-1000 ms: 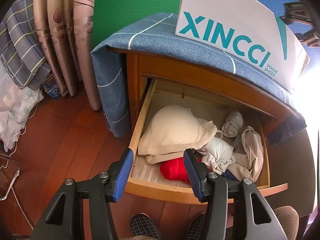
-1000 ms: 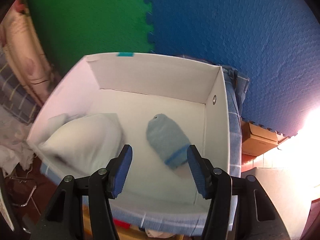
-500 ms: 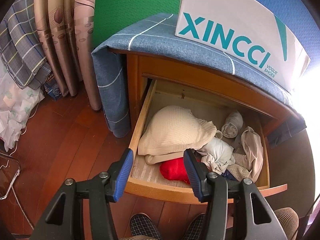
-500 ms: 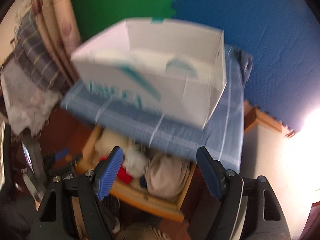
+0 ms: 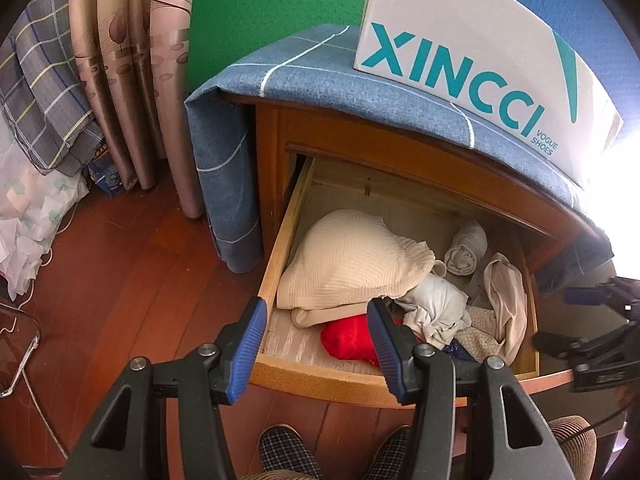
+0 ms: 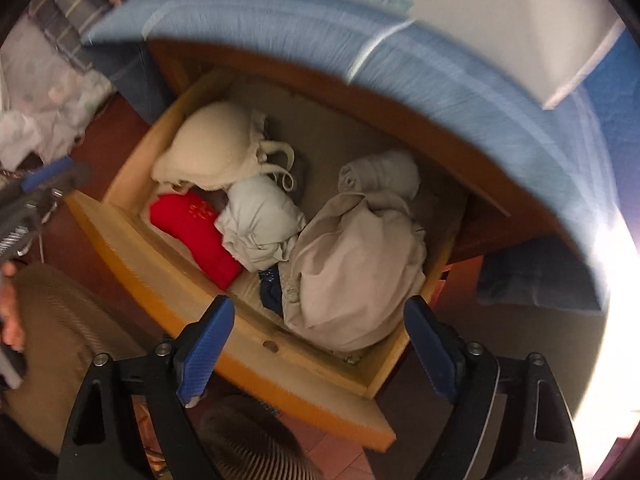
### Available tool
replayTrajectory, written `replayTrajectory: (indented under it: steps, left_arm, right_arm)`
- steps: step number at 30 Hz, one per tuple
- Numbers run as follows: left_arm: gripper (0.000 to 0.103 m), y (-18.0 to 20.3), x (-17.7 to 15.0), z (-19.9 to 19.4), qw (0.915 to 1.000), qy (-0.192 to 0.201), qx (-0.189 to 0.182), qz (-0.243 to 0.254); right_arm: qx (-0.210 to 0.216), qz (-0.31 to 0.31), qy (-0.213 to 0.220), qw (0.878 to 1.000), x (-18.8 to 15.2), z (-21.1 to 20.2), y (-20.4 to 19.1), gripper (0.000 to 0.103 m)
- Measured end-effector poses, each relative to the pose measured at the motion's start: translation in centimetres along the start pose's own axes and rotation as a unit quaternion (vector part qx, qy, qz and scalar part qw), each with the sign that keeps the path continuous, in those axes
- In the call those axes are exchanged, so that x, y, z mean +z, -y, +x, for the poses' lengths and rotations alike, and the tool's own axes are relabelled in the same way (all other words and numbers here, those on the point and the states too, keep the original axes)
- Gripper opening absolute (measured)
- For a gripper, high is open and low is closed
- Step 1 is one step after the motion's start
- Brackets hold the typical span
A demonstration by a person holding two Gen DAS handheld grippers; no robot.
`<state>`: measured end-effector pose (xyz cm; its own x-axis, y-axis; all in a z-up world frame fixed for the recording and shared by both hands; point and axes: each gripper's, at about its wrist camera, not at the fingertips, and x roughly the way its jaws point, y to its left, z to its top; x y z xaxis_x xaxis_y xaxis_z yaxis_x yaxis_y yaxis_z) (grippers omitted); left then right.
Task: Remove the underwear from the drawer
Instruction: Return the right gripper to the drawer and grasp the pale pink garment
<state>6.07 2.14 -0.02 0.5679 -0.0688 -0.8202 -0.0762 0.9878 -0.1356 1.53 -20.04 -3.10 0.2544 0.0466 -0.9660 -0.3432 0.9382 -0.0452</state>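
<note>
The wooden drawer (image 5: 280, 240) (image 6: 132, 240) stands open and holds several garments: a cream ribbed piece (image 5: 348, 260) (image 6: 208, 152), a red piece (image 5: 348, 340) (image 6: 196, 228), a pale grey piece (image 5: 436, 308) (image 6: 260, 220), a beige piece (image 5: 504, 300) (image 6: 360, 260) and a rolled grey piece (image 5: 466, 248) (image 6: 380, 172). My left gripper (image 5: 316, 344) is open and empty, above the drawer's front left. My right gripper (image 6: 316, 348) is open and empty, above the drawer's front edge near the beige piece; it also shows in the left wrist view (image 5: 592, 320).
A white XINCCI shoe box (image 5: 480, 60) (image 6: 480, 20) sits on the blue cloth (image 5: 320, 76) that covers the cabinet top. Curtains (image 5: 132, 60) and a plaid cloth (image 5: 40, 100) hang at the left. The wood floor (image 5: 120, 280) lies left of the drawer. Slippers (image 5: 288, 452) show below.
My right gripper has swung down from over the shoe box to above the open drawer and has opened wider. My left gripper has stayed put.
</note>
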Motion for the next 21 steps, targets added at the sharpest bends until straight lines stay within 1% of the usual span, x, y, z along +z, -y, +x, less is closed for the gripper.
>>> replayTrajectory:
  steps: [3, 8, 9, 11, 13, 19, 21]
  left_arm:
    - [0.053, -0.2, 0.0, 0.1, 1.0, -0.002, -0.002, -0.002]
    - [0.053, -0.3, 0.1, 0.3, 1.0, -0.005, -0.006, -0.005]
    - [0.053, -0.3, 0.2, 0.4, 0.9999, -0.005, -0.006, -0.006]
    - [0.053, -0.4, 0.2, 0.5, 0.9999, -0.006, -0.007, -0.006]
    - [0.053, -0.4, 0.2, 0.6, 0.9999, -0.007, -0.009, -0.007]
    - [0.053, -0.5, 0.2, 0.8, 0.9998, -0.009, -0.01, -0.012]
    - [0.053, -0.5, 0.2, 0.9, 0.9998, -0.01, -0.01, -0.013]
  right_arm:
    - [-0.015, -0.011, -0.018, 1.0, 0.9, 2.6, -0.2, 0.088]
    - [-0.024, -0.028, -0.05, 0.998, 1.4, 6.1, -0.3, 0.088]
    - [-0.028, -0.032, -0.054, 0.998, 1.6, 6.6, -0.2, 0.088]
    - [-0.018, -0.032, -0.06, 0.998, 1.9, 7.6, 0.2, 0.088]
    - [-0.028, -0.039, -0.068, 0.996, 2.3, 8.6, 0.4, 0.088]
    - [-0.027, -0.045, -0.095, 0.994, 3.0, 11.2, 1.0, 0.088]
    - [-0.029, -0.039, -0.102, 0.994, 3.2, 11.8, 1.2, 0.086]
